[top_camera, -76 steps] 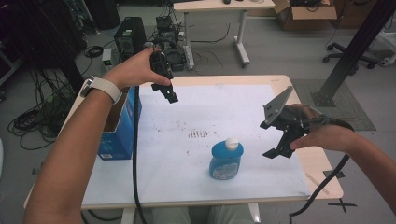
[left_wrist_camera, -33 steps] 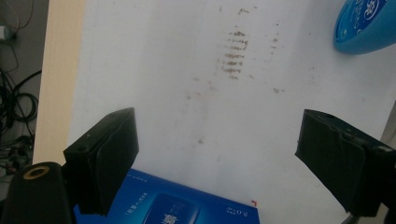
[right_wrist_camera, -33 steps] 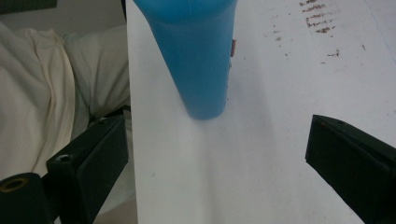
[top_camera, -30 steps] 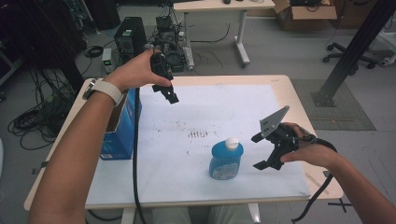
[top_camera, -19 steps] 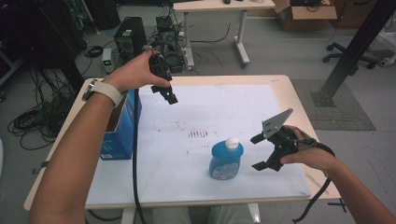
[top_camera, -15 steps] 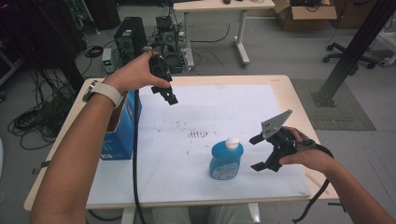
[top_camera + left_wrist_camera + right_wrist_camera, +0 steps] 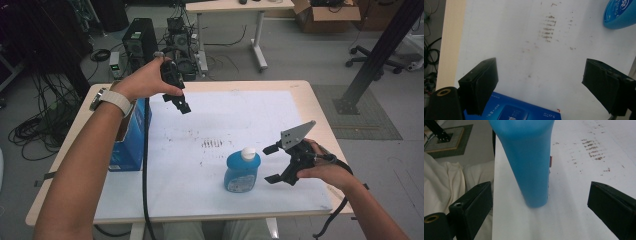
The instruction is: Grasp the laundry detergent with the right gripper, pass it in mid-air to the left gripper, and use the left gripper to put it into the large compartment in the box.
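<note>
Your left gripper hangs spread over the table's far left, well apart from the bottle. The bottle stands upright near the front edge, just beyond your right gripper's wide-spread fingers, untouched.

Bare forearms, white watch strap, 2 black grippers, black cables

I am working in a lab or workshop: computer towers and tangled cables crowd the bare floor beyond the bench's far edge, beside an office chair.
</note>
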A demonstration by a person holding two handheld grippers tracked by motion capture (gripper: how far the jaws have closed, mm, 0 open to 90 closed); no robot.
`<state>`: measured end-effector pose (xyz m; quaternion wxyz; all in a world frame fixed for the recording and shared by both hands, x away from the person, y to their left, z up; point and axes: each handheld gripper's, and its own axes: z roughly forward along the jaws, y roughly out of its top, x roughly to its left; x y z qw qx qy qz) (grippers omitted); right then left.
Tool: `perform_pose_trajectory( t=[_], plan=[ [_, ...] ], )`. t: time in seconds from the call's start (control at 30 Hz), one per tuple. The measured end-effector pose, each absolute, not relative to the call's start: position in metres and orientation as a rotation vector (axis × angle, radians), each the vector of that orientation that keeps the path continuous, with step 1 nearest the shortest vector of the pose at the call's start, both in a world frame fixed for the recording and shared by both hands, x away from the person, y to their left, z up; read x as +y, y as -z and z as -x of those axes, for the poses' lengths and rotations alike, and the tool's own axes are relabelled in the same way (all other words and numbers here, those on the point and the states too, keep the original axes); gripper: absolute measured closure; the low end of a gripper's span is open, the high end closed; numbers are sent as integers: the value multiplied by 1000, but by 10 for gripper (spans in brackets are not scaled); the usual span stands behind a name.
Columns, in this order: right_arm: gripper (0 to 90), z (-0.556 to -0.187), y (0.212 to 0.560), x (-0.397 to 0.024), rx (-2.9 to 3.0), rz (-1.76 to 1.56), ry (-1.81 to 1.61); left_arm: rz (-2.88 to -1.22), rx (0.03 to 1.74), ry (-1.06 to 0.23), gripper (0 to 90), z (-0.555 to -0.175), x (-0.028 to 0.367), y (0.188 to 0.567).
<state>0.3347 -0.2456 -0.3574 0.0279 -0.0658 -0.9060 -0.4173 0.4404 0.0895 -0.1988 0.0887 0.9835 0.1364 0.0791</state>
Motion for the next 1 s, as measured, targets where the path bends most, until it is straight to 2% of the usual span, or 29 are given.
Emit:
perform_pose_trajectory(
  t=[1.0],
  plan=[
    [60,-336,379,-238,-2698,206,1442,-2925,420,-239,135,-440,93,199]
  ],
)
